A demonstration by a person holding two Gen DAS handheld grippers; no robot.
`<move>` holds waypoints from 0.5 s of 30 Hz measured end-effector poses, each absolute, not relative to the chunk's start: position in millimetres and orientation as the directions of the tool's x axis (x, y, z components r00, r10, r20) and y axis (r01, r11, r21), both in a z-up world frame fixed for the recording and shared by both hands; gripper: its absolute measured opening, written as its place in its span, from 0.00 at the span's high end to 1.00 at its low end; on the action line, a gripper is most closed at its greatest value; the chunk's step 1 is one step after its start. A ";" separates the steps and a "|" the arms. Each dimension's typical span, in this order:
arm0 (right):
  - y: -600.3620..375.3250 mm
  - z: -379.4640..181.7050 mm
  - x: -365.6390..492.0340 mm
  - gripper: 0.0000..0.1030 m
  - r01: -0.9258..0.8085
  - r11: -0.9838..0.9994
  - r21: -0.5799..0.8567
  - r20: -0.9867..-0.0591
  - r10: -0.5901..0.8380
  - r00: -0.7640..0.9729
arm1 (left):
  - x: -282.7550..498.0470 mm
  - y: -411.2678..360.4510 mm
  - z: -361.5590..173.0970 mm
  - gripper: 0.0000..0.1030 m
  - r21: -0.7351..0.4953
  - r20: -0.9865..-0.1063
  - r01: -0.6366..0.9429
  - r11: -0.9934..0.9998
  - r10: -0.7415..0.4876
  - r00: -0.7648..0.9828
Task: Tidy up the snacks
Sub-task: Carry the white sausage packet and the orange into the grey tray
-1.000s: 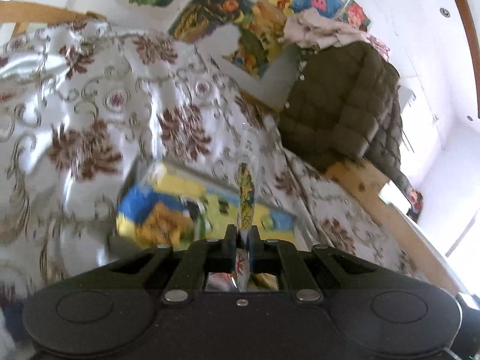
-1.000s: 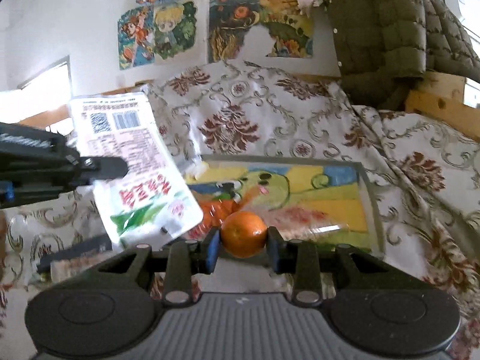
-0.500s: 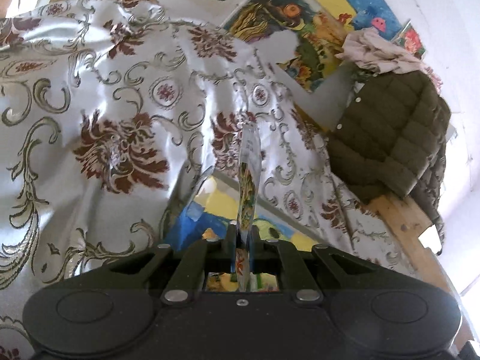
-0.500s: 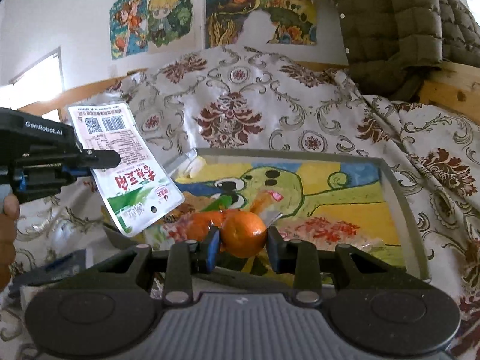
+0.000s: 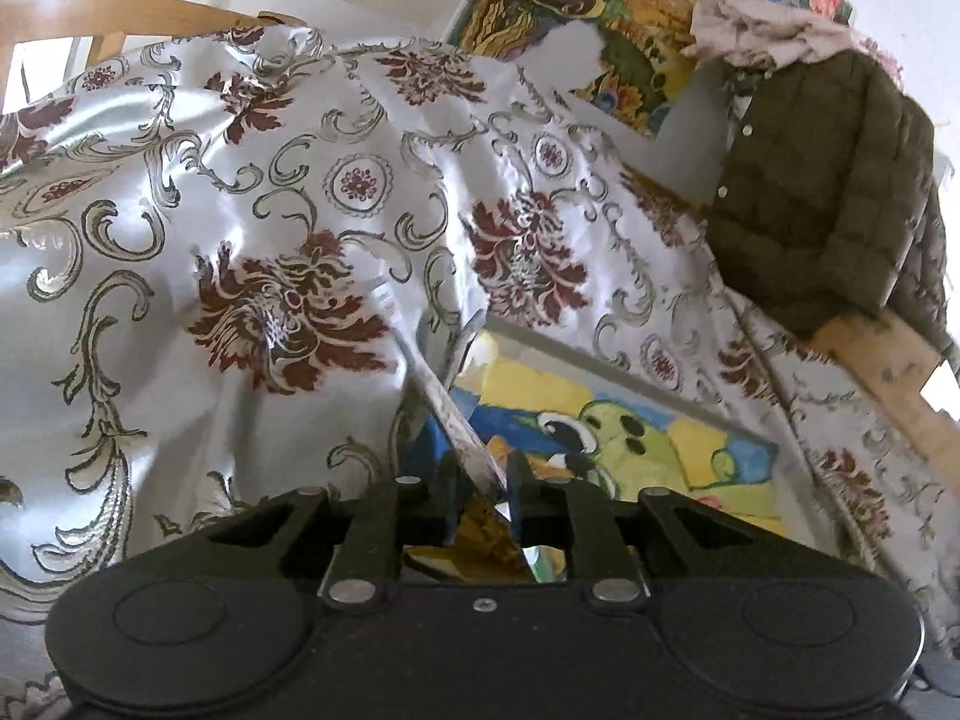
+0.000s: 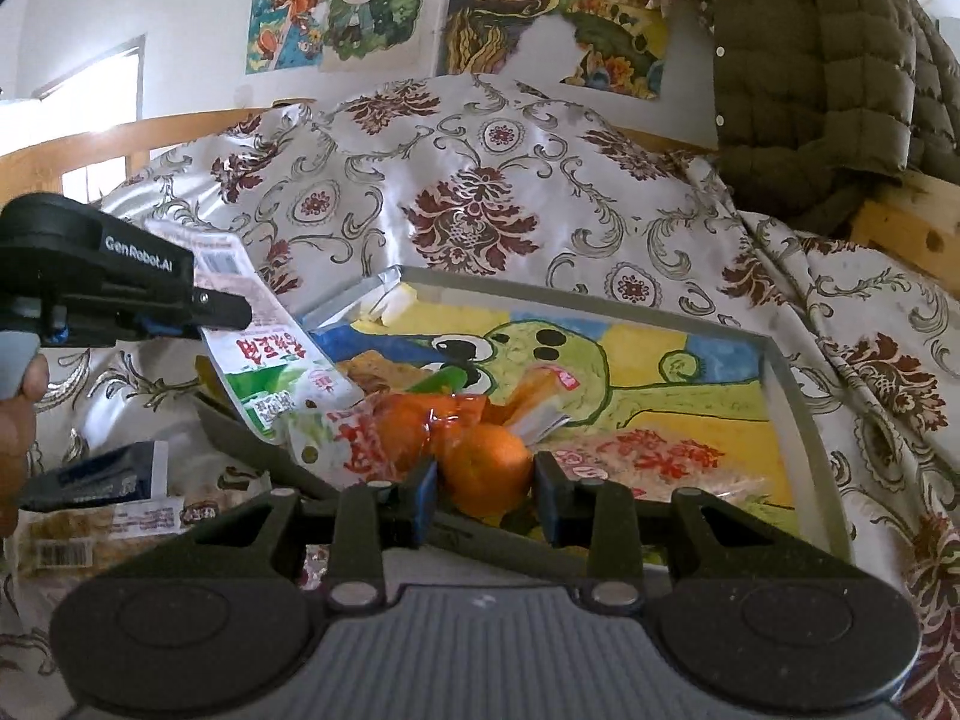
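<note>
The tray (image 6: 786,396) lies mid-frame on the patterned cloth (image 6: 468,180), with packets piled in its lower-left part. A white packet (image 6: 264,366) hangs over the tray's left corner, beside the left gripper (image 6: 240,318). An orange (image 6: 489,468) sits at lower centre, between the right gripper (image 6: 483,489) fingers. More packets (image 6: 90,528), possibly outside the tray, lie lower left. A jacket (image 6: 828,78) hangs upper right.

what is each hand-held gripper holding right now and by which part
The right hand-held gripper pinches an orange across its sides. The left hand-held gripper has the white snack packet between its fingers near the barcode end, its grip looking loose.
</note>
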State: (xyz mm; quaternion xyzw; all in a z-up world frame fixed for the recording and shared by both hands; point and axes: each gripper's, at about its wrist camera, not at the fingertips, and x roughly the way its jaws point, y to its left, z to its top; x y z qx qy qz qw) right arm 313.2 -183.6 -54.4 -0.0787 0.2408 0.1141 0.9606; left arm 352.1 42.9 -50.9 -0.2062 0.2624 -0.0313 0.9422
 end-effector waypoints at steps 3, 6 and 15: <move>-183.6 -54.1 312.9 0.61 -0.258 0.961 -0.098 -0.480 0.182 0.858 | 352.3 43.2 -54.0 0.79 -0.407 -0.494 -0.053 0.912 -0.171 0.853; -184.2 -53.2 313.0 0.60 -0.259 0.961 -0.096 -0.479 0.184 0.859 | 353.7 42.6 -56.5 0.75 -0.401 -0.509 -0.055 0.915 -0.173 0.843; -186.7 -50.1 311.7 0.53 -0.235 0.966 -0.108 -0.466 0.159 0.870 | 350.5 33.1 -55.2 0.51 -0.370 -0.523 -0.036 0.928 -0.177 0.834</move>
